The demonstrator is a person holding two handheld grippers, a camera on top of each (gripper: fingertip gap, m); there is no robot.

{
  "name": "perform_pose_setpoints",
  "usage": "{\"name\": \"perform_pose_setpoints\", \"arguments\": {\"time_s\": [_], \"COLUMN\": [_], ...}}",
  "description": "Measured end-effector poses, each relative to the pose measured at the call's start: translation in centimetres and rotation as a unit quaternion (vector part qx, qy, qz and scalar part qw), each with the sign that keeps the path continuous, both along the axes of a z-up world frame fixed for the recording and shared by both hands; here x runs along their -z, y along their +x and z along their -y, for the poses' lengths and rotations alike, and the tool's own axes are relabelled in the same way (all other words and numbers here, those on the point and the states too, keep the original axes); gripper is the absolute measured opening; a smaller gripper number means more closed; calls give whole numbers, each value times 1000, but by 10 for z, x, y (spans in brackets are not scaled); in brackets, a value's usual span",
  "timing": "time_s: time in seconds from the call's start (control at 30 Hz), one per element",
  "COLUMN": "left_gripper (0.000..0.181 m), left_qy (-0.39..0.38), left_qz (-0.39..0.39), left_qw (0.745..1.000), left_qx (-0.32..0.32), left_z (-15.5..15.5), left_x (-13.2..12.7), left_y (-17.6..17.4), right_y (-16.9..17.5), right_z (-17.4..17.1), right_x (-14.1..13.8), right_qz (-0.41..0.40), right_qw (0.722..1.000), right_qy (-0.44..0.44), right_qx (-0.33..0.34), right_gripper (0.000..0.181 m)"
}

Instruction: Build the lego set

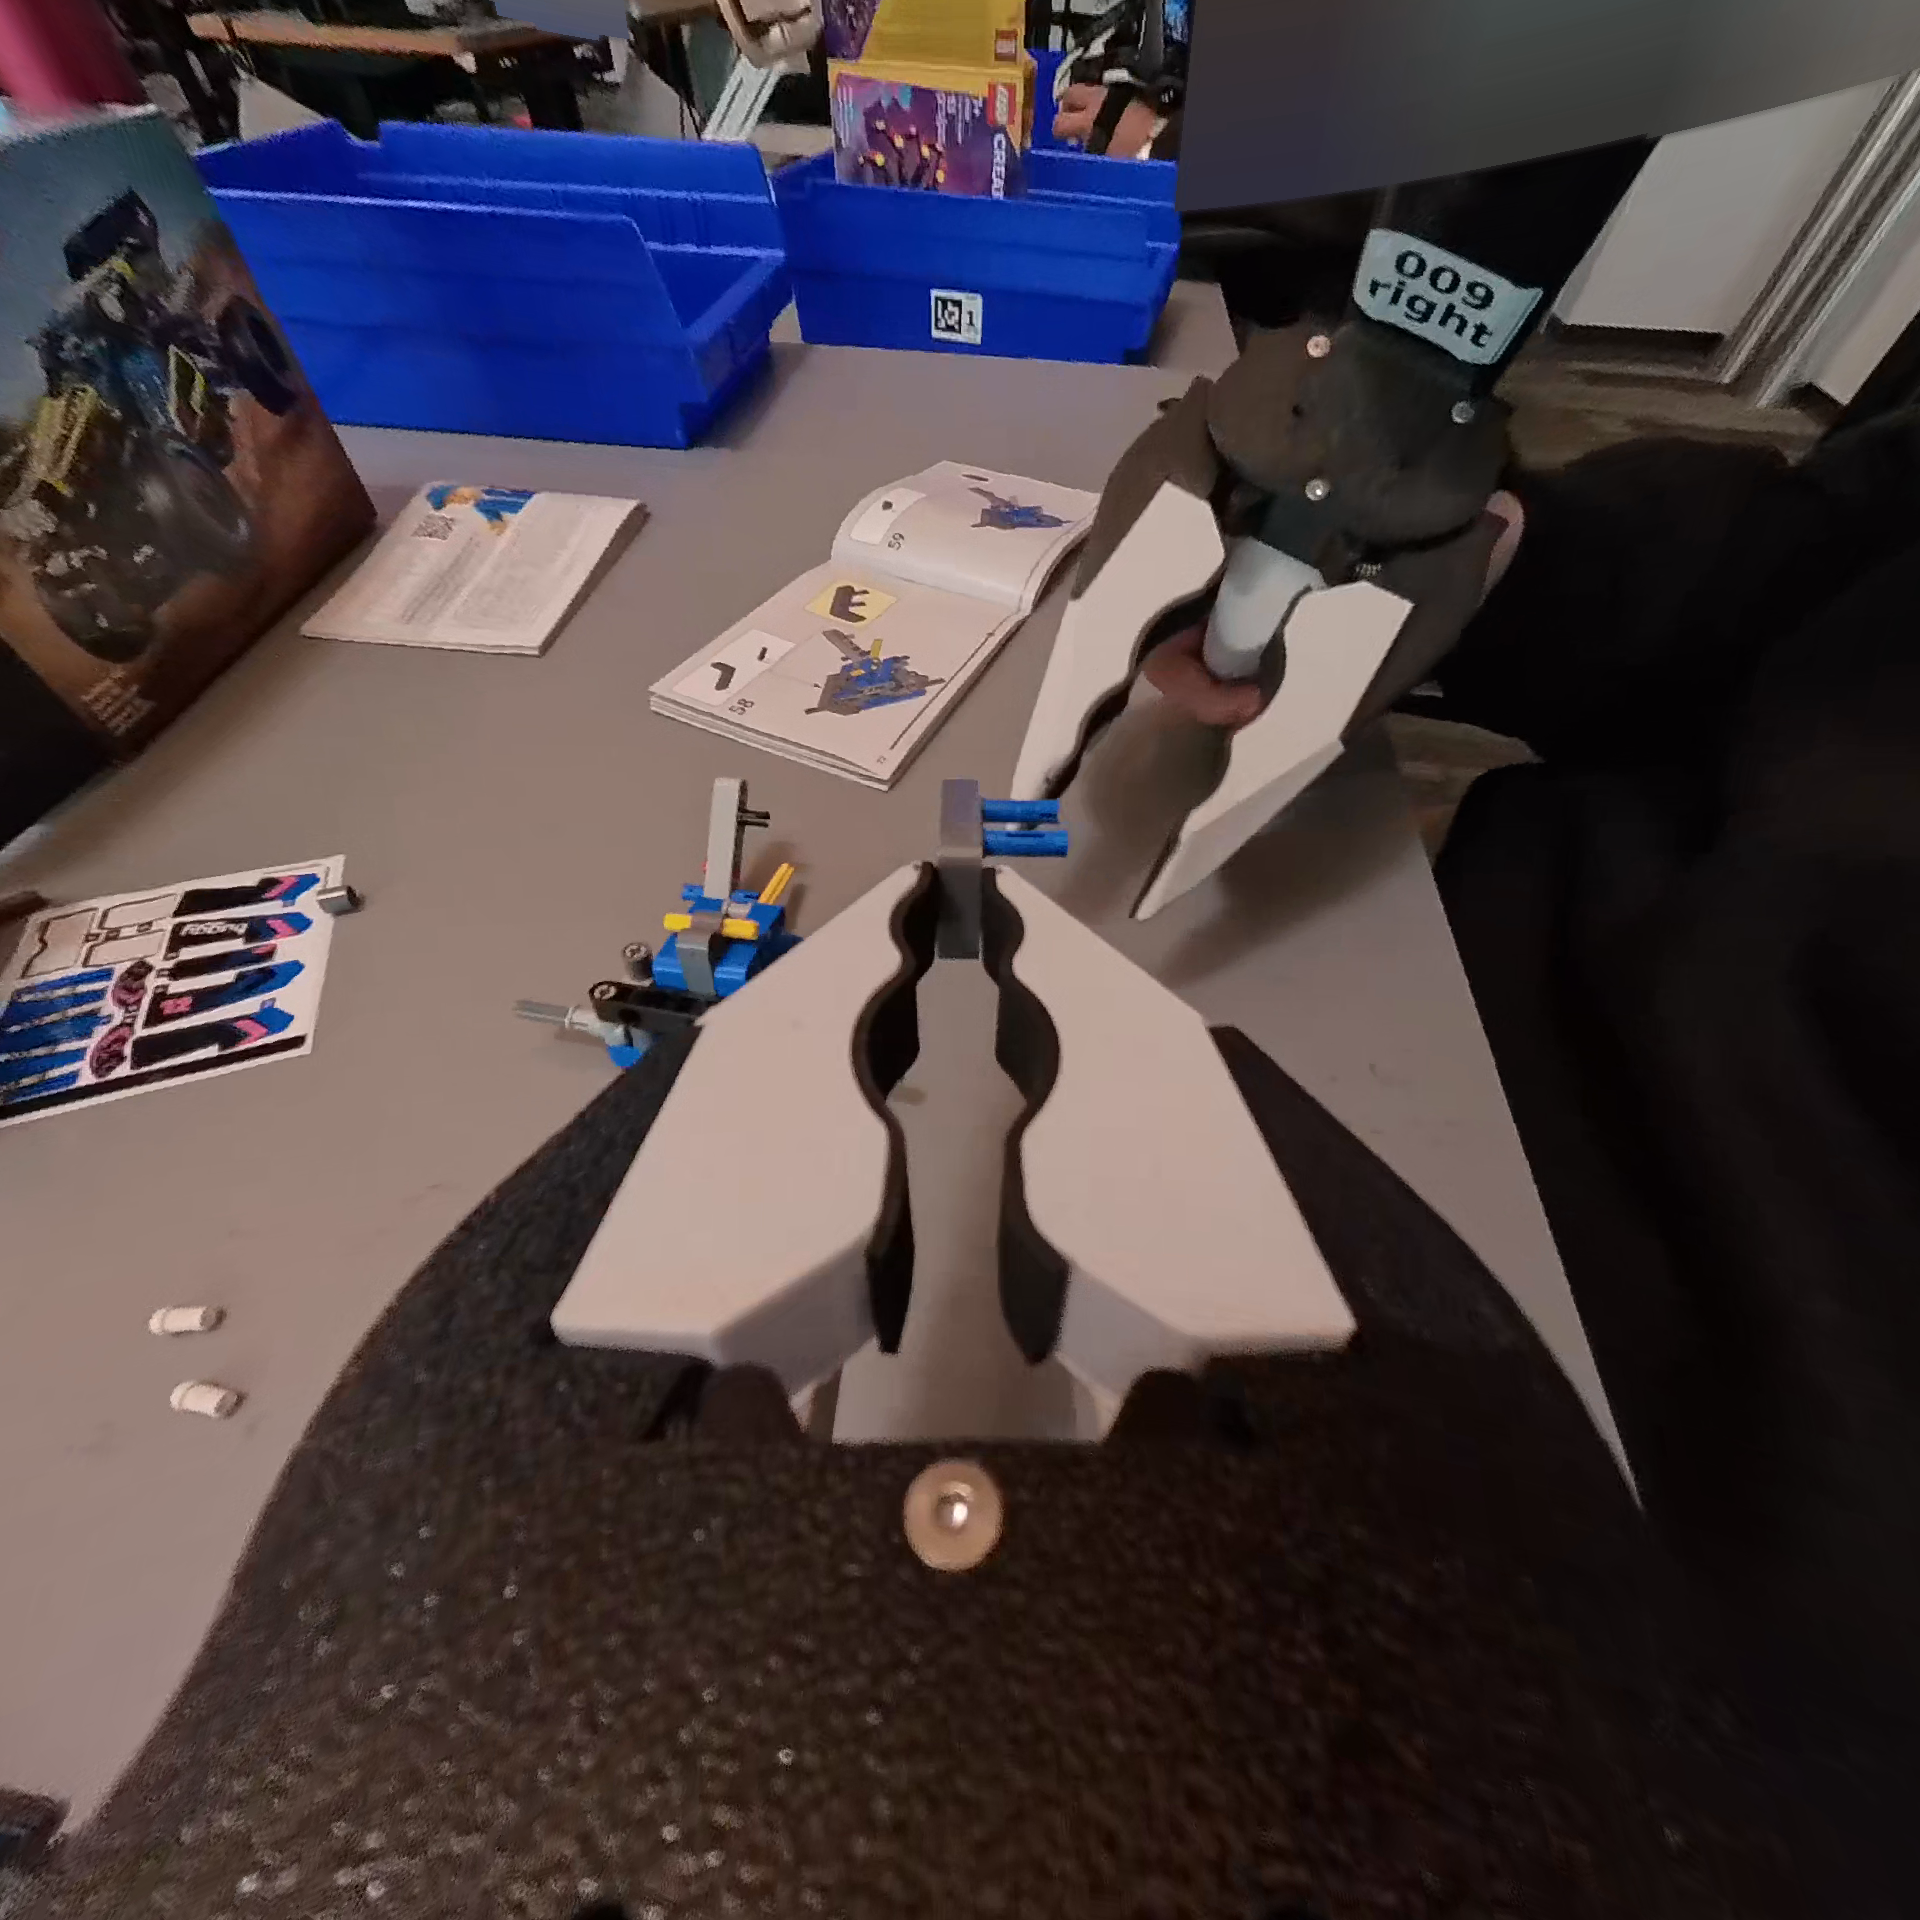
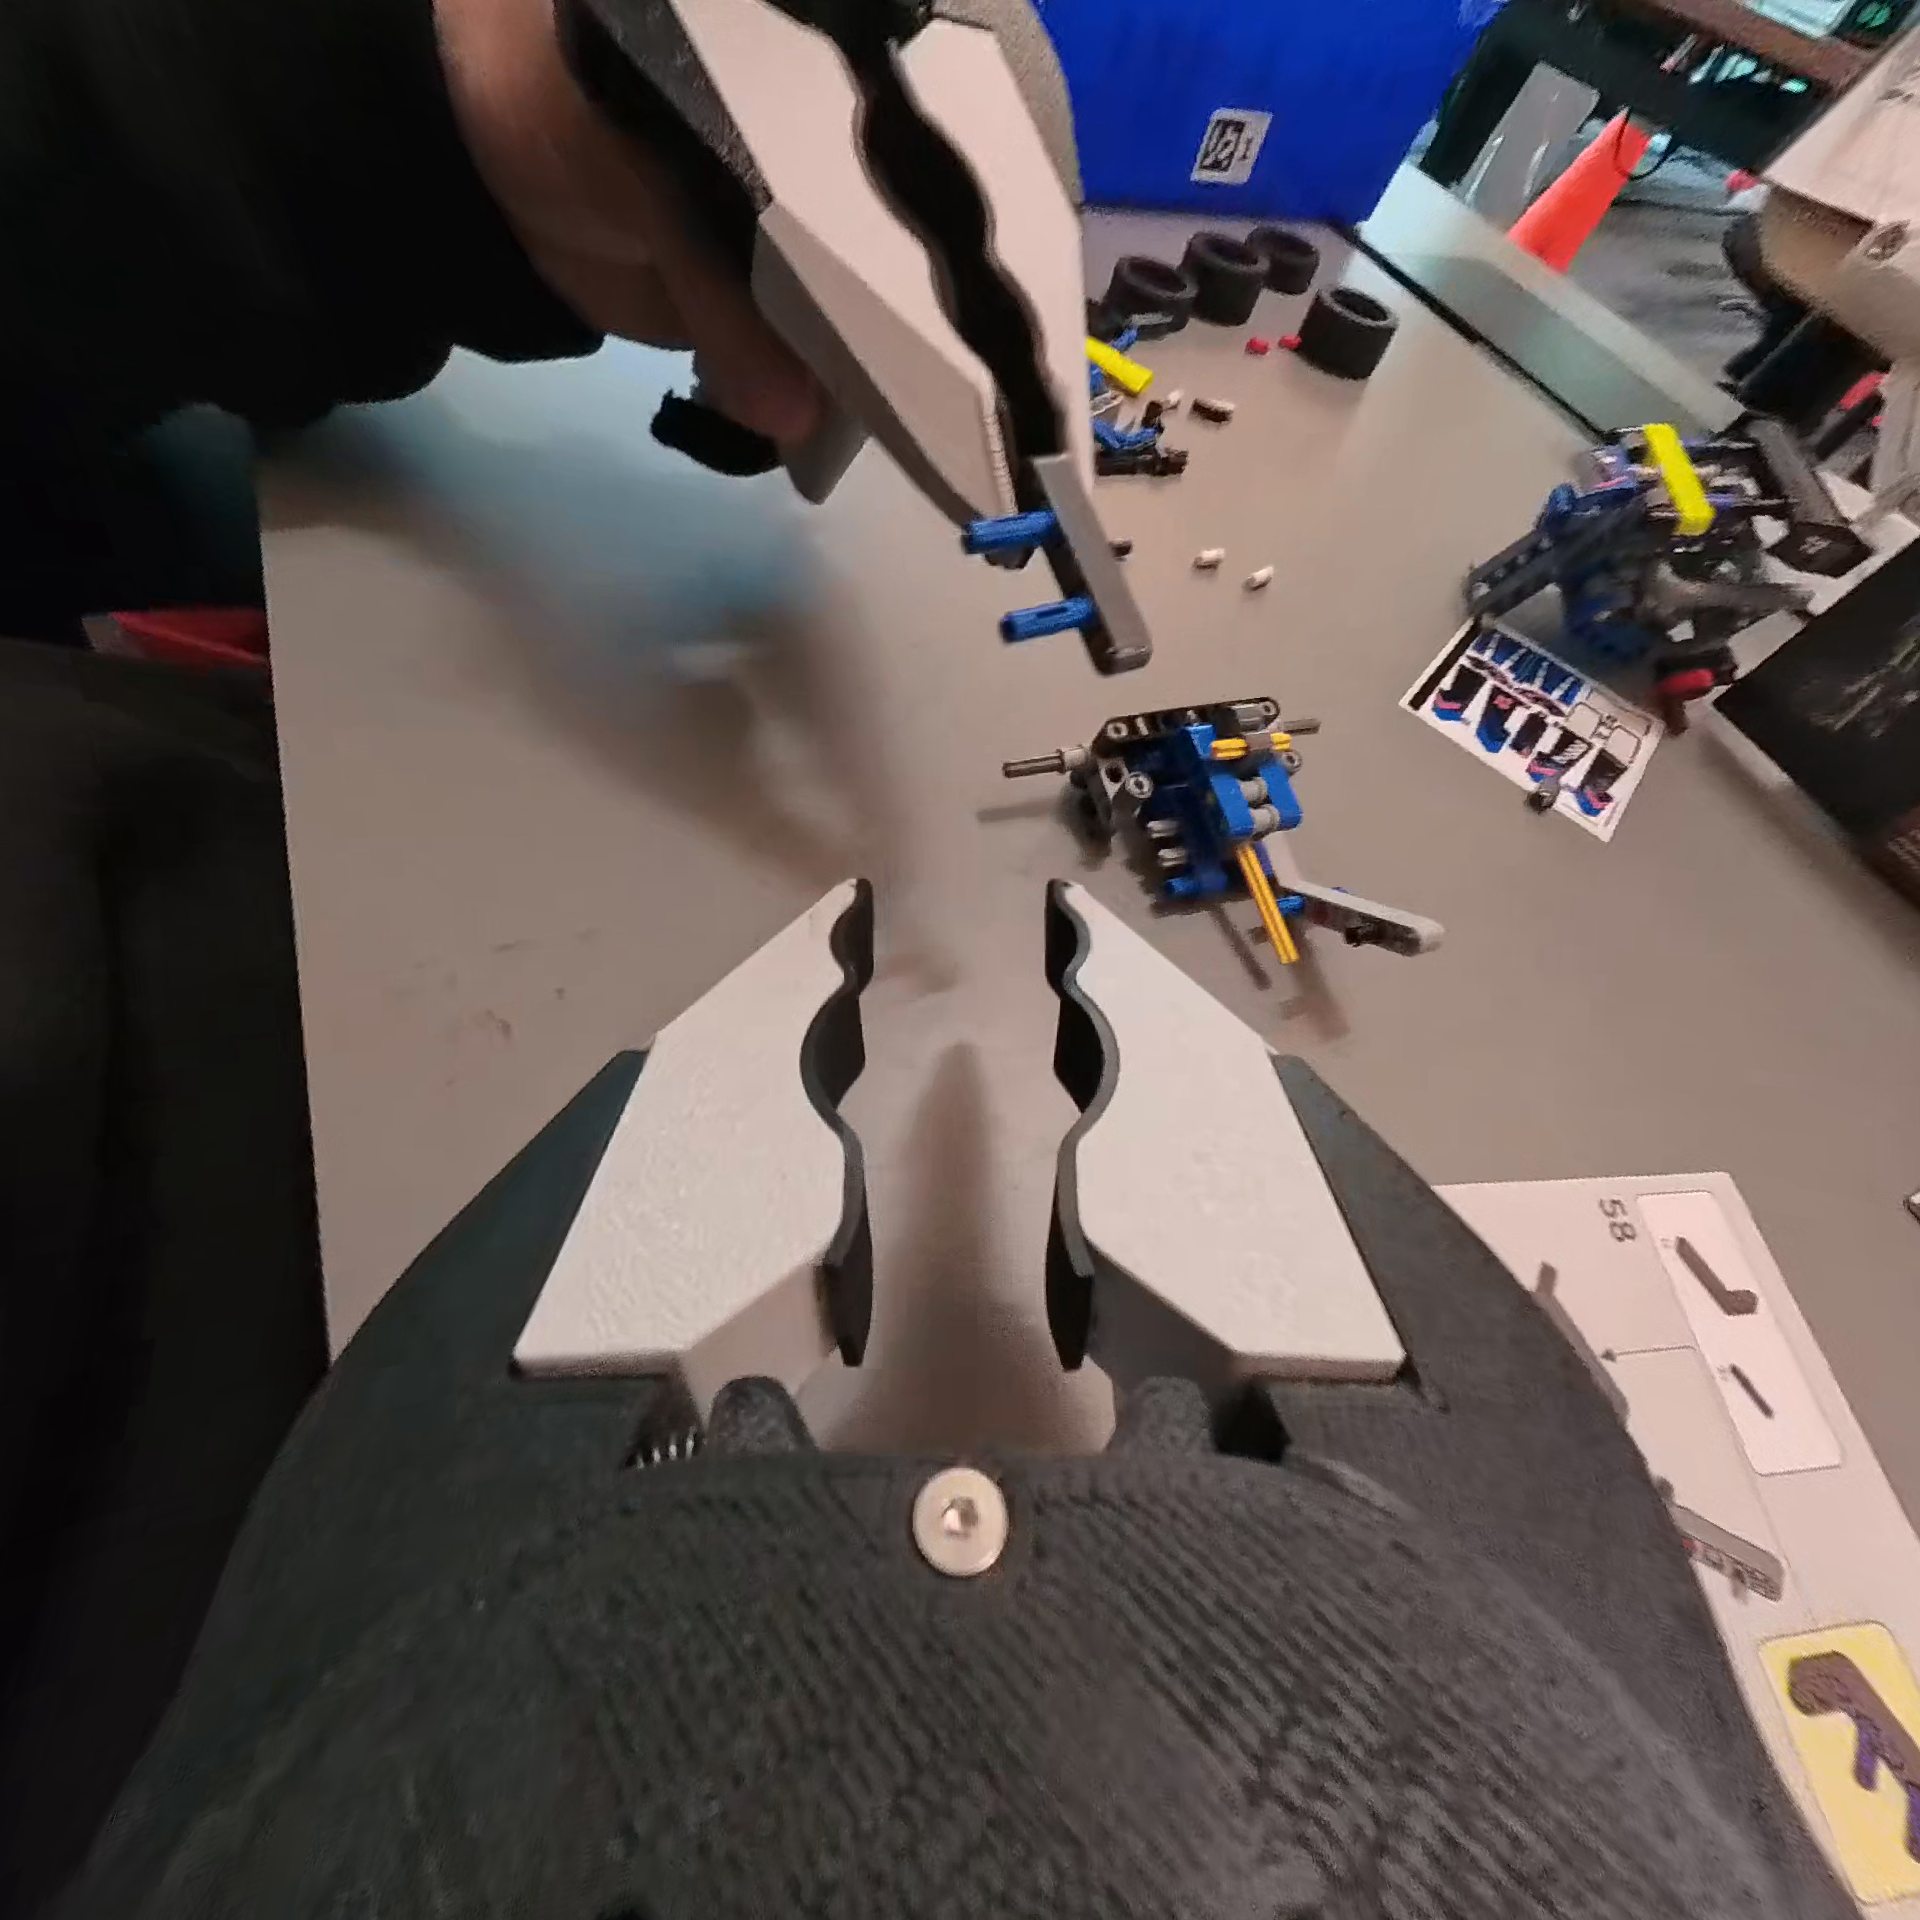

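Note:
My left gripper (image 1: 958,904) is shut on a grey beam (image 1: 960,883) with two blue pins (image 1: 1023,828) sticking out to the right, held above the grey table. The right wrist view shows the same beam (image 2: 1091,561) hanging from the left gripper (image 2: 1023,468). A small blue, black and yellow sub-assembly (image 1: 717,951) lies on the table to the left of the beam; it also shows in the right wrist view (image 2: 1195,810). My right gripper (image 2: 958,899) is open and empty, hovering just short of the beam. It appears at the upper right of the left wrist view (image 1: 1096,847).
An open instruction booklet (image 1: 862,623) lies behind the sub-assembly and a sticker sheet (image 1: 156,977) to its left. Two white pins (image 1: 187,1320) lie nearer. Blue bins (image 1: 499,281) and a set box (image 1: 135,436) stand behind. A larger build (image 2: 1662,520), tyres (image 2: 1226,281) and loose parts (image 2: 1132,416) lie farther off. My right fingertips sit around 6 cm from my left ones. Both grippers' tips are roughly 25 cm from the larger build (image 2: 1662,520).

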State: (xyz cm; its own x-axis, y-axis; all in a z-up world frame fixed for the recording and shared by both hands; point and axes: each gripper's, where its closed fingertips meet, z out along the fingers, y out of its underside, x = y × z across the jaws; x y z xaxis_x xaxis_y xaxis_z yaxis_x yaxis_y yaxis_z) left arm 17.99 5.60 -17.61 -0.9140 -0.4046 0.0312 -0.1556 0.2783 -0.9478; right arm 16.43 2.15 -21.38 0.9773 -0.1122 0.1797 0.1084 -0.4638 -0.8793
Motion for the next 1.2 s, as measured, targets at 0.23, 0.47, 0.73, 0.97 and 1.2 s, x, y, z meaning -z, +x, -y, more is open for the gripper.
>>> {"name": "perform_pose_setpoints", "arguments": {"time_s": [0.23,0.47,0.73,0.97,1.2], "left_gripper": [5,4,5,4,5], "left_qy": [18,45,64,61,114], "left_qz": [18,60,122,188,202], "left_qw": [999,996,989,961,958], "left_qx": [-31,-55,-50,-193,-166], "left_z": [-17,-49,-48,-80,-71], "left_x": [5,-3,-15,-18,-4], "left_y": [8,35,88,113,107], "right_y": [-1,52,145,123,115], "right_z": [13,40,69,29,19], "right_x": [10,-12,-50,-26,9], "right_qz": [-25,18,30,-73,-55], "right_qw": [999,998,998,992,989], "right_qy": [-41,-33,-34,-26,-96], "right_qx": [-7,44,45,-97,-97], "right_gripper": [30,32,39,47,48]}}
